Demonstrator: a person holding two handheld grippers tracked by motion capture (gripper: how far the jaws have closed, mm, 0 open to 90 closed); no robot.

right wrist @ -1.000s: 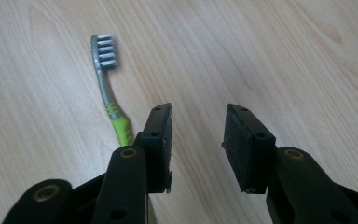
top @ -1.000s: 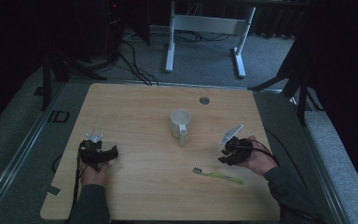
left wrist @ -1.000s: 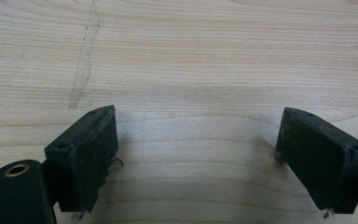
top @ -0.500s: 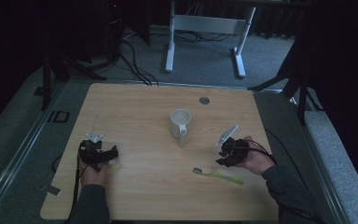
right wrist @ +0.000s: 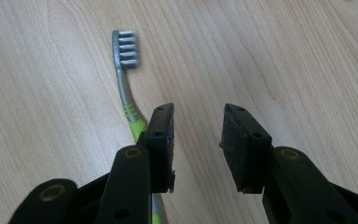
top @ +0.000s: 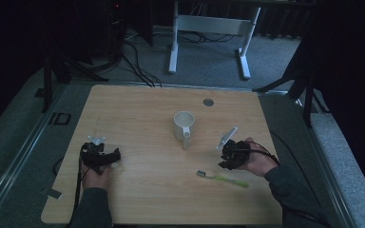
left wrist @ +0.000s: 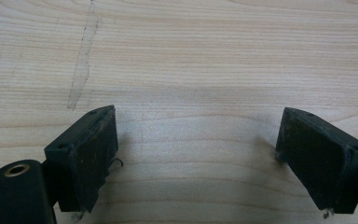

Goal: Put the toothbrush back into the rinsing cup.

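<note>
A green and grey toothbrush lies flat on the wooden table, near the front right. My right gripper hovers just above and behind it. In the right gripper view the toothbrush runs under the left jaw, bristle head pointing away. The right gripper is open; its jaws have just been closing, with bare wood between them. A white mug stands upright at the table's middle. My left gripper rests at the front left. The left gripper is wide open over bare wood.
A small round grey grommet sits in the table behind the mug. A white desk frame and loose cables lie on the floor beyond the far edge. Dark rails flank both sides of the table.
My right gripper has shifted slightly left and nearer to the toothbrush. The left gripper, mug and toothbrush have stayed where they were.
</note>
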